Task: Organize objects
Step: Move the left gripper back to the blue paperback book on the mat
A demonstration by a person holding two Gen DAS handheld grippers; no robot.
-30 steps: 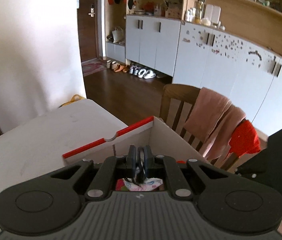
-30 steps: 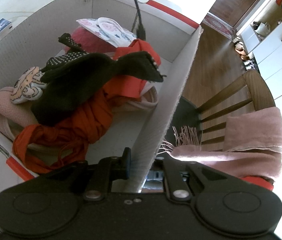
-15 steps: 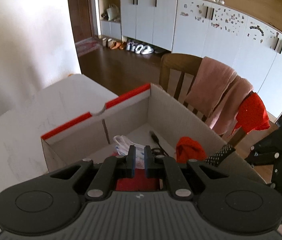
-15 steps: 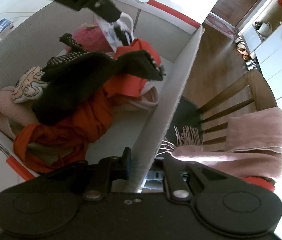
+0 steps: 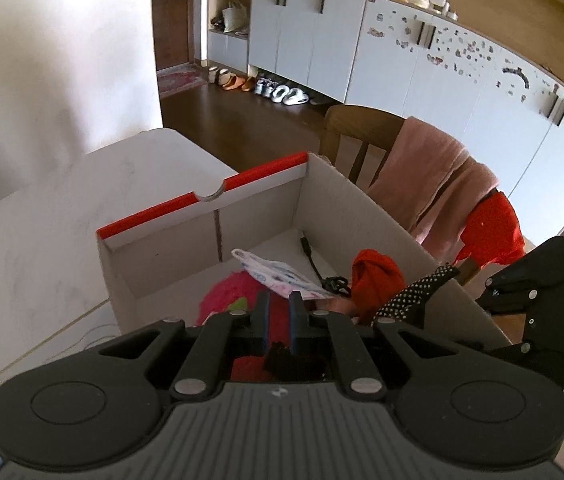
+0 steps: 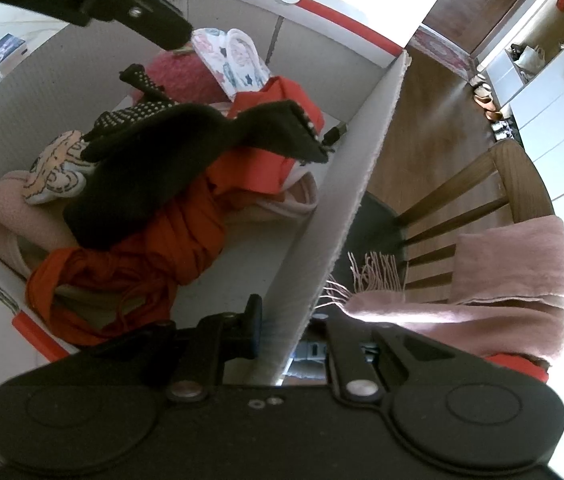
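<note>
Cardboard box (image 6: 346, 208) w/ red rim sits on the white tabletop (image 5: 41, 216), already holding most of the soft stuff: black dotted glove (image 6: 185, 136), orange-red cloth (image 6: 185, 248), pink fuzzy item (image 6: 177, 76), printed white cloth (image 6: 233, 60), pale pink fabric (image 6: 5, 216) at the bottom.

Right claw (image 6: 282, 320) is pressed together on the box's side wall, one finger inside, one outside. Prob. there to steady the box so it doesn't slide or tip while the other side drops things in.

Left claw (image 5: 278, 312) hangs over the box interior, pointing down at the pile, fingers nearly pressed together w/ a narrow gap; nothing seen pinched between the tips. A dark tuft shows low in the gap, can't tell what it is.

Pink scarf (image 6: 514, 280) on the chair (image 5: 362, 128) beside the box is still outside it.
</note>
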